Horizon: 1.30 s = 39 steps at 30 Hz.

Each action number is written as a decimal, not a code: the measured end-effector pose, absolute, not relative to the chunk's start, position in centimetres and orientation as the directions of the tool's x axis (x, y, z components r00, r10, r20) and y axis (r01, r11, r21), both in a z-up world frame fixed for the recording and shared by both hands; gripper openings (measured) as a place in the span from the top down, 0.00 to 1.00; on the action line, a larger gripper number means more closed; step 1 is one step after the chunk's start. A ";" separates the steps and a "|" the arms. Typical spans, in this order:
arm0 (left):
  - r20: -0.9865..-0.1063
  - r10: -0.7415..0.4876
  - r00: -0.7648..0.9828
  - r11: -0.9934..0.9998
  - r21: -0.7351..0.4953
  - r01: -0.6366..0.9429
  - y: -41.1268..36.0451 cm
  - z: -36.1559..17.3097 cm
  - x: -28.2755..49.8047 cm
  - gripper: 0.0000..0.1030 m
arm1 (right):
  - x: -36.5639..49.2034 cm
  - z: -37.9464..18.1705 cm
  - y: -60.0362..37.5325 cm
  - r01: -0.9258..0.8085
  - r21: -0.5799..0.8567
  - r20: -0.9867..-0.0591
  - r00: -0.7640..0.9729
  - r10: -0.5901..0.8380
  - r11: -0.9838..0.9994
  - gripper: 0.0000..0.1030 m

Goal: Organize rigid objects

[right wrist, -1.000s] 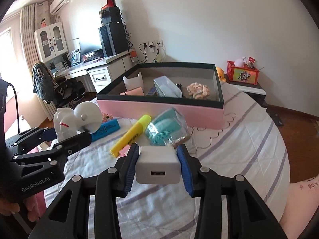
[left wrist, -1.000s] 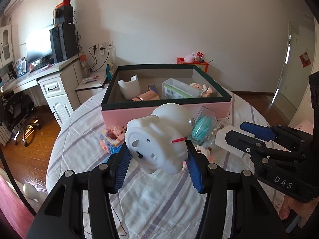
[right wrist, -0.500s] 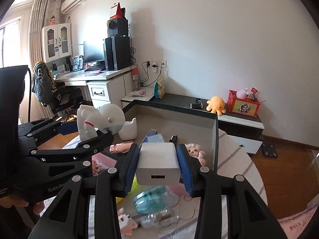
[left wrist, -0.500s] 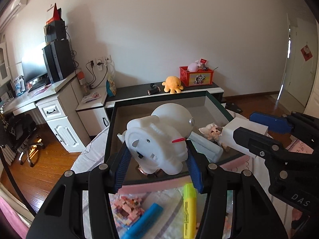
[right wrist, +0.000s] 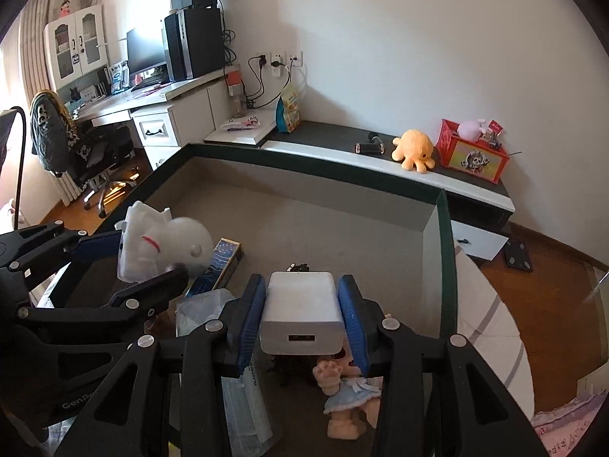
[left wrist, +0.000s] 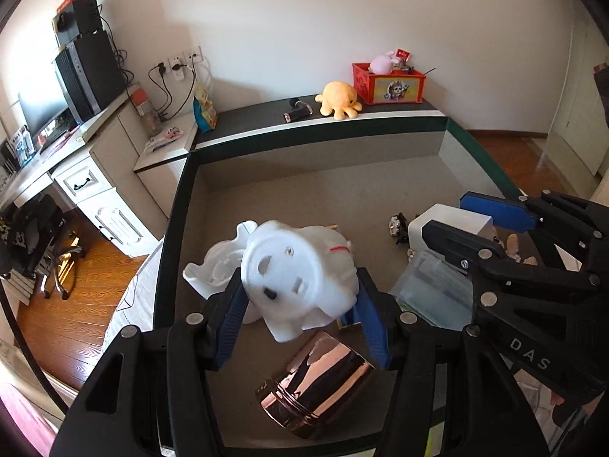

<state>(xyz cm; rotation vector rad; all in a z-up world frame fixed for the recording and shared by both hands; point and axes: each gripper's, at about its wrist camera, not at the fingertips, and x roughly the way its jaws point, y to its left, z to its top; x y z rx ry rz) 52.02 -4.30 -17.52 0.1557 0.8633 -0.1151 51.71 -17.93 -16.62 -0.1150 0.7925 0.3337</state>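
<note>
In the left wrist view, the left gripper (left wrist: 300,304) hangs over the open box (left wrist: 173,228), its jaws opening around the white toy animal (left wrist: 300,274), which sits tilted between the blue pads with a gap showing at the right pad, so the toy looks to be on the point of dropping free rather than being carried. It is placed above bare floor of the box, just beside a white cup-shaped holder (left wrist: 213,270) and above a shiny copper-coloured tin (left wrist: 319,388) that lies on its side, probably so it lands clear of both. To the right, the right gripper (left wrist: 453,221) reaches in over a clear plastic case (left wrist: 434,289), with a white charger (left wrist: 445,221) between its jaws. In the right wrist view, the right gripper (right wrist: 302,312) pinches the charger (right wrist: 302,312) firmly by its two flat sides, the port facing the camera, a hold that keeps the smooth block from twisting. It hangs over the near right part of the box (right wrist: 443,251), above a small doll (right wrist: 346,400) and beside the clear case (right wrist: 243,381), so its release would need a free patch of floor. The left gripper (right wrist: 125,262) and the toy animal (right wrist: 167,243) sit at the left side, next to a small blue carton (right wrist: 220,266).
</note>
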 end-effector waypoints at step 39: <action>-0.223 0.063 0.973 0.998 0.013 -0.062 1.6 -3.5 10.8 0.00 | 13.1 -2.6 -18.4 -0.183 0.014 -0.281 0.943 0.180 0.983 0.00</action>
